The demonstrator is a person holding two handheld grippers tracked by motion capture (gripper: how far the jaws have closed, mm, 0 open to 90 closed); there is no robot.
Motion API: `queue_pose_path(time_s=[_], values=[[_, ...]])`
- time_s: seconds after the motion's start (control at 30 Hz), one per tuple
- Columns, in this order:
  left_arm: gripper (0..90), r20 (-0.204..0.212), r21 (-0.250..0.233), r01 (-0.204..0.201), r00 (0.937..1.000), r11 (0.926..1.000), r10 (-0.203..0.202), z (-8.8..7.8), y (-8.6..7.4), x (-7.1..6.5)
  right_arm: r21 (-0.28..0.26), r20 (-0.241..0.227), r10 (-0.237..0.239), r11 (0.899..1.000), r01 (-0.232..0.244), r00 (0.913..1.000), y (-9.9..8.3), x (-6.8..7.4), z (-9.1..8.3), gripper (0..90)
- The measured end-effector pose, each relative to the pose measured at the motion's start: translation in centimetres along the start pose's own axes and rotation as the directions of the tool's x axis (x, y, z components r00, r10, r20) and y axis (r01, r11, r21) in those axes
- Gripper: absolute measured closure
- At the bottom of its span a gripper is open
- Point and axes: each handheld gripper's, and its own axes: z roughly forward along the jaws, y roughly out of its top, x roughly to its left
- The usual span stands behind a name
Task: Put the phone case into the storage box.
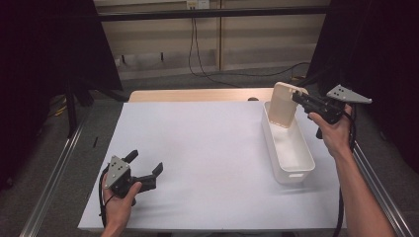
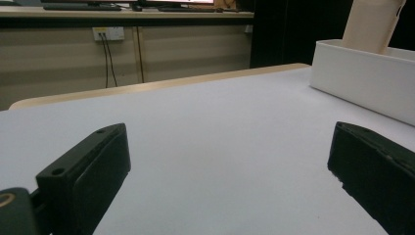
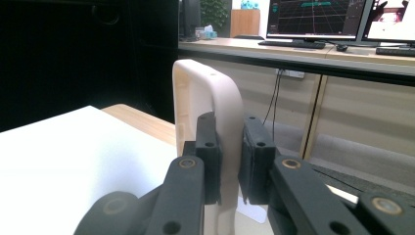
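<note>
The right gripper (image 1: 298, 98) is clamped on the edge of a cream lid (image 1: 284, 104), its two pads pinching the lid's thin rim from either side, as the right gripper view shows (image 3: 230, 161). The lid stands nearly upright, its long axis running up and down, with its lower end dipping into the far end of the white bin (image 1: 302, 170). The bin lies directly below and just in front of that gripper, its long axis running from the far side of the table toward the person. To seat the lid flat, I judge it must tip down along that axis. The left gripper (image 1: 144, 167) rests well apart on the white tabletop (image 1: 207, 148), jaws spread wide and holding nothing, so the right hand is far the nearer.
</note>
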Motion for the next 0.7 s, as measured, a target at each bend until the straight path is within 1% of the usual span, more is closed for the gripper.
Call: queue_pose_path(time_s=[0.27, 0.37, 0.43, 0.7], values=[[2.2, 0.002, 0.001, 0.003, 1.0, 1.0, -0.003, 0.1, 0.0, -0.1, -0.001, 0.02, 0.014, 1.0, -0.014, 0.9997, -0.7, -0.7, 0.7, 81.0], [2.1, 0.001, -0.004, 0.005, 1.0, 1.0, -0.005, 0.1, 0.0, -0.1, 0.005, 0.022, 0.01, 1.0, -0.011, 0.9997, -0.9, -0.9, 1.1, 81.0], [2.1, 0.004, -0.003, -0.003, 1.0, 1.0, 0.003, 0.0, 0.0, -0.1, 0.005, 0.022, 0.007, 1.0, -0.007, 0.9997, -0.9, -1.0, 1.3, 81.0], [2.2, 0.007, -0.001, -0.004, 1.0, 1.0, 0.004, 0.1, 0.0, -0.1, 0.015, 0.04, 0.001, 1.0, -0.001, 0.9992, -1.3, -1.5, 1.7, 81.0]])
